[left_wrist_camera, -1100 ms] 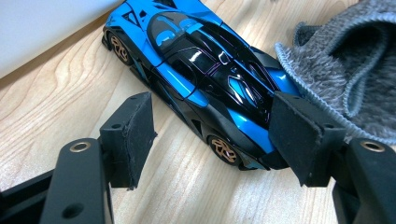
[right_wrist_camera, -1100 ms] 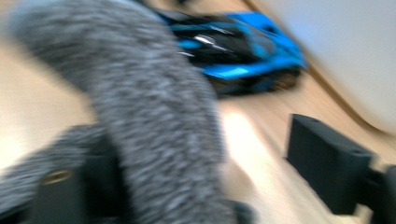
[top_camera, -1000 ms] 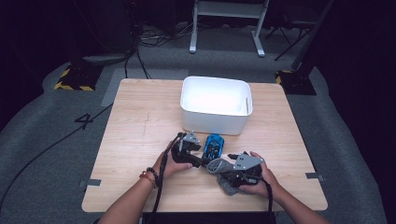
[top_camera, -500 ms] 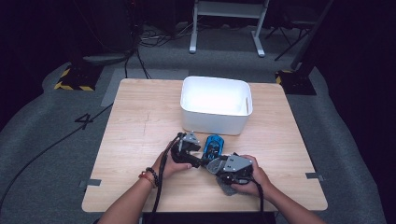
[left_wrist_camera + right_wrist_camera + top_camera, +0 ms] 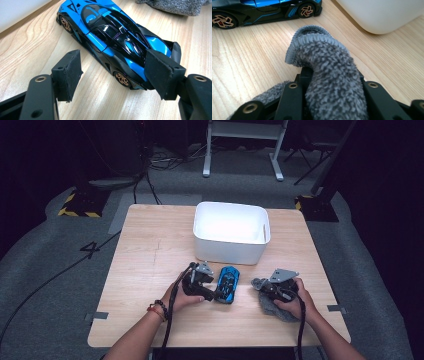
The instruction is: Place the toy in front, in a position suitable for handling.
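1. Blue and black toy car [image 5: 227,284] sits on the wooden table [image 5: 150,255], just in front of the white tub [image 5: 231,232], between the two hand-held grippers.
2. At the car's left side, the left gripper [image 5: 209,287] has its jaws spread; in the left gripper view one pad [image 5: 162,71] lies against the car's [image 5: 112,37] tail and the other pad [image 5: 70,70] stands off the bodywork, over bare wood.
3. On the right, the right gripper [image 5: 262,287] is clamped on a grey cloth [image 5: 272,305]; its jaws have just been closing, with the cloth between them.
4. From the right gripper view, a fold of the cloth [image 5: 329,75] bulges up out of the jaws, its stitched hem curled over on top, while the rest trails back under the gripper onto the table.
5. Cloth and car lie near each other but apart; the car's [image 5: 262,10] side and bronze-coloured wheels show beyond the cloth, with the tub's [image 5: 382,15] rounded corner off to one side.
6. Both of the person's hands rest low over the near half of the table, a beaded band on the left wrist.
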A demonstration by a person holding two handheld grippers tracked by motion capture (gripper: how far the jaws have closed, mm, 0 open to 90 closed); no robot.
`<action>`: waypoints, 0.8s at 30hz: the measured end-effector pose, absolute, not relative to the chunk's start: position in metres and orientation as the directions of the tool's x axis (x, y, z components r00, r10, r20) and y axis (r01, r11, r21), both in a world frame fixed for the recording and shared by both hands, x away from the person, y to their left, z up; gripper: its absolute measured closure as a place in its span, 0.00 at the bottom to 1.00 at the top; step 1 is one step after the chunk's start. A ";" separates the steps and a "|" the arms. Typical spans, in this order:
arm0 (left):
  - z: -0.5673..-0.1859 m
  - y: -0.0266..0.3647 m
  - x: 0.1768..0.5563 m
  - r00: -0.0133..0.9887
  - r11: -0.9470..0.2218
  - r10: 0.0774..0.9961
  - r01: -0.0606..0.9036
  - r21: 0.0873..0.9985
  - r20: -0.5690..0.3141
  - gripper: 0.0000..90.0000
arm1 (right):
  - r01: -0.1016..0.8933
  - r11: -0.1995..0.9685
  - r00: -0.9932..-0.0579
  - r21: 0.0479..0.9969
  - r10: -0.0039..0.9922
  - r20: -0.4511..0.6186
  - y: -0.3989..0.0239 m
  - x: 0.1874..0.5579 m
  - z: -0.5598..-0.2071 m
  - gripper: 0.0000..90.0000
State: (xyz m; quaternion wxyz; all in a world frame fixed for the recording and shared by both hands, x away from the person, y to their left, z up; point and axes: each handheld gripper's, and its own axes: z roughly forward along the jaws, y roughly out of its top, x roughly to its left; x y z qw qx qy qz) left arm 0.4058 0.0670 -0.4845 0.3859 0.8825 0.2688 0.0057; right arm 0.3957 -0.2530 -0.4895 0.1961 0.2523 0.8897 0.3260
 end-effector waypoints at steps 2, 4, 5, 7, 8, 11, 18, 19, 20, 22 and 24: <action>-0.484 0.064 0.403 0.843 -0.549 0.503 0.484 0.682 -0.193 0.26 | 0.306 0.673 -0.799 0.674 0.567 -0.202 -0.250 0.396 -0.490 0.74; -0.482 0.059 0.398 0.843 -0.539 0.501 0.480 0.692 -0.196 0.24 | 0.283 0.694 -0.801 0.662 0.551 -0.236 -0.246 0.395 -0.490 0.74; -0.480 0.057 0.395 0.845 -0.536 0.499 0.475 0.697 -0.192 0.20 | 0.278 0.698 -0.802 0.660 0.547 -0.241 -0.246 0.395 -0.490 0.74; -0.478 0.049 0.388 0.842 -0.534 0.507 0.474 0.700 -0.184 0.19 | 0.286 0.689 -0.801 0.666 0.553 -0.228 -0.247 0.396 -0.490 0.73; -0.478 0.045 0.385 0.837 -0.539 0.521 0.476 0.695 -0.169 0.19 | 0.291 0.682 -0.800 0.671 0.558 -0.221 -0.248 0.396 -0.491 0.72; -0.478 0.032 0.378 0.810 -0.523 0.569 0.492 0.697 -0.145 0.18 | 0.291 0.681 -0.796 0.671 0.562 -0.225 -0.248 0.396 -0.491 0.68; -0.479 0.001 0.374 0.669 -0.467 0.740 0.583 0.665 -0.066 0.18 | 0.286 0.685 -0.790 0.669 0.564 -0.239 -0.248 0.396 -0.491 0.66; -0.480 -0.003 0.373 0.657 -0.467 0.752 0.581 0.667 -0.046 0.16 | 0.286 0.686 -0.790 0.669 0.564 -0.241 -0.247 0.396 -0.491 0.66; -0.481 -0.007 0.373 0.641 -0.460 0.767 0.587 0.666 -0.035 0.17 | 0.285 0.686 -0.790 0.669 0.564 -0.241 -0.247 0.396 -0.491 0.66; -0.485 -0.011 0.372 0.606 -0.441 0.795 0.612 0.657 -0.031 0.15 | 0.285 0.685 -0.790 0.670 0.564 -0.241 -0.248 0.396 -0.491 0.66; -0.486 -0.011 0.372 0.593 -0.424 0.804 0.622 0.658 -0.042 0.15 | 0.284 0.684 -0.791 0.672 0.563 -0.239 -0.248 0.396 -0.491 0.66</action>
